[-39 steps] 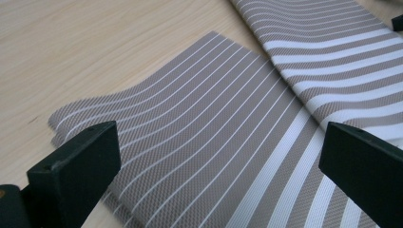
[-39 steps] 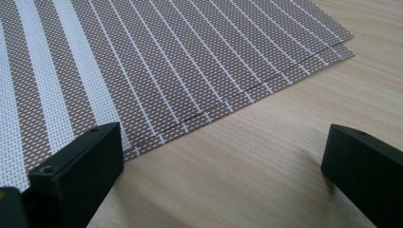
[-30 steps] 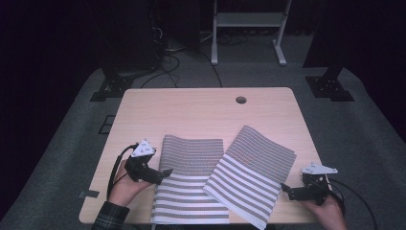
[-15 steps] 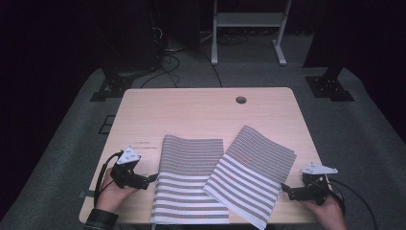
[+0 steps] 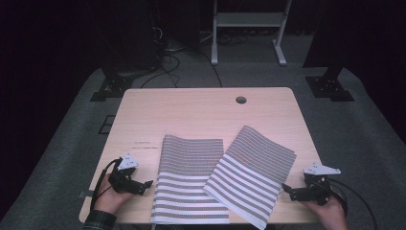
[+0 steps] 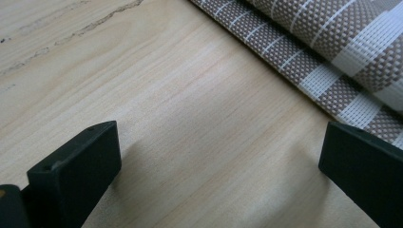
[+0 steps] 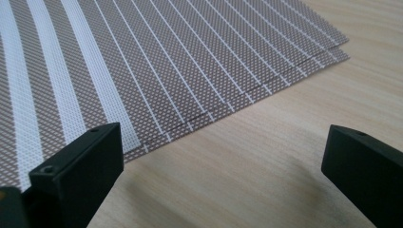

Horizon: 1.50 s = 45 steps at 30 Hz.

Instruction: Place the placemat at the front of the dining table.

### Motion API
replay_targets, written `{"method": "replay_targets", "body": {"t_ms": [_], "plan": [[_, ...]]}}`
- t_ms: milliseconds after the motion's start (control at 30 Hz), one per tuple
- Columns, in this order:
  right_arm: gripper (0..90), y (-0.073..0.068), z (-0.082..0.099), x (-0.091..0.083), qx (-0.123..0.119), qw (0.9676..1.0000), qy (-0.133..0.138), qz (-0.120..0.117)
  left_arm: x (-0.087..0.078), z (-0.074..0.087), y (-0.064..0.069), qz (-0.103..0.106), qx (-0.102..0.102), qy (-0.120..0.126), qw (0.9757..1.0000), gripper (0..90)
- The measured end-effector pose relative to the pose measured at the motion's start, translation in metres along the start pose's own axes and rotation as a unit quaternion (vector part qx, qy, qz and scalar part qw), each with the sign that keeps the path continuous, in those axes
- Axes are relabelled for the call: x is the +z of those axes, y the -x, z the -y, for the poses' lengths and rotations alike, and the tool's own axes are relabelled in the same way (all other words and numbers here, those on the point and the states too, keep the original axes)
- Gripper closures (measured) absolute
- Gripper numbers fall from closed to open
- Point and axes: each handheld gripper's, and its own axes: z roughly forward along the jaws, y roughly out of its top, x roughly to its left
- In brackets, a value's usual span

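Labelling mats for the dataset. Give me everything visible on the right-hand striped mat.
The right mat is a flat rectangle of woven, mesh-like material, brown with white stripes: thin at the far end, wide at the near end. It lies rotated on the table, its left corner overlapping the left mat, its near corner at the table's front edge. The right gripper view shows two stacked edges. The open right tongs sit just clear of it.

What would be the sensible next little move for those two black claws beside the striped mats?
Probably ease the left gripper toward the near edge of the straight mat. Both it and the right gripper are open, holding nothing, resting on bare table just off the mats, and the tilted mat overlaps the straight one.
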Motion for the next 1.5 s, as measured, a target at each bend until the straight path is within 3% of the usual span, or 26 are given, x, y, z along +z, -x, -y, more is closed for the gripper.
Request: {"method": "replay_targets", "body": {"t_ms": [133,267,400,533,633,800,1000,1233,1500], "plan": [[1.6,-0.004,-0.002,-0.005,0.007,0.9999,0.007,-0.008,0.000,0.001,0.001,0.001,0.002,0.007,1.0000,0.0],[16.3,-0.010,-0.002,-0.012,0.011,0.9994,0.020,-0.027,0.000,0.004,0.001,0.001,0.002,0.018,0.9998,0.0],[45.3,-0.016,-0.004,-0.020,0.004,0.9980,0.035,-0.052,0.000,0.005,0.001,0.001,0.001,0.019,0.9998,0.0],[76.0,-0.024,-0.007,-0.020,-0.013,0.9962,0.033,-0.080,0.000,0.005,0.000,0.001,0.003,0.021,0.9998,0.0],[90.0,-0.030,-0.009,-0.018,-0.026,0.9949,0.024,-0.094,0.000,0.005,0.000,0.001,0.002,0.023,0.9997,0.0],[90.0,-0.035,-0.008,-0.012,-0.037,0.9939,-0.002,-0.104,0.000,0.005,0.000,0.001,0.002,0.024,0.9997,0.0],[90.0,-0.039,-0.008,-0.003,-0.056,0.9930,-0.030,-0.100,0.000,0.005,0.001,0.001,0.002,0.023,0.9997,0.0],[90.0,-0.036,-0.010,-0.002,-0.069,0.9929,-0.029,-0.092,0.000,0.006,0.001,0.000,0.001,0.023,0.9997,0.0],[90.0,-0.022,-0.015,0.003,-0.050,0.9955,-0.027,-0.076,0.000,0.006,0.001,0.000,0.000,0.023,0.9997,0.0]]}}
